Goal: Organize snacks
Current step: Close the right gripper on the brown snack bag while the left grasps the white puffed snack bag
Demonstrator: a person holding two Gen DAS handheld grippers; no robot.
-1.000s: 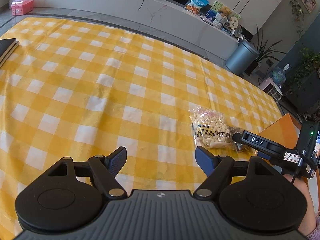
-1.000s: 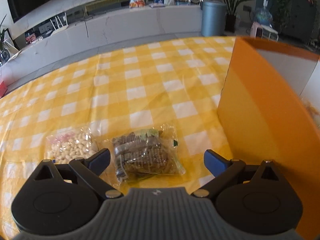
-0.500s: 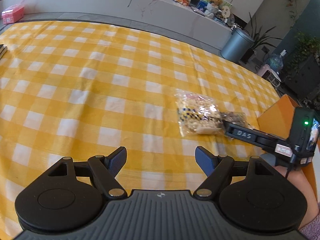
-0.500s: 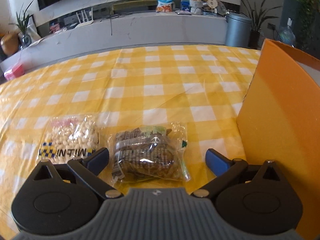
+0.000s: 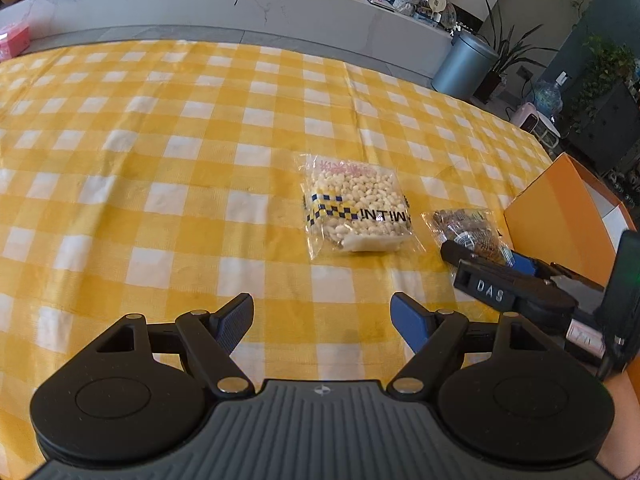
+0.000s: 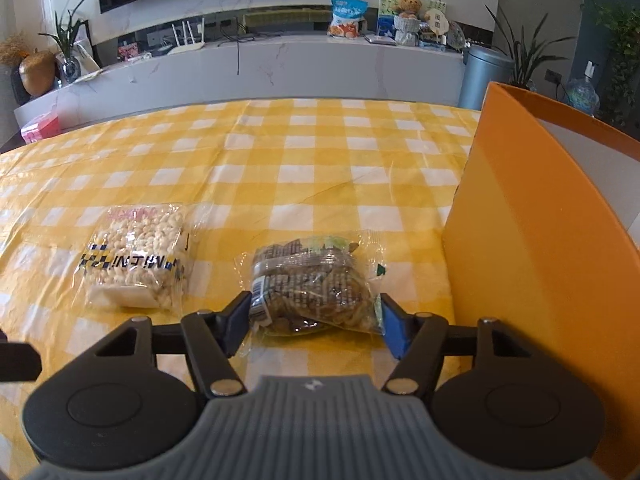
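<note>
STATE: right gripper (image 6: pixel 312 322) closing around the brown snack packet (image 6: pixel 310 286) at lower centre, pads at its edges, not yet pressing; left gripper (image 5: pixel 322 320) released, empty | RISK: we judge slick film may slip or crumple; orange box (image 6: pixel 532 240) wall, right, may snag the lift | white puffed-snack bag (image 6: pixel 138 254) waits left
</note>
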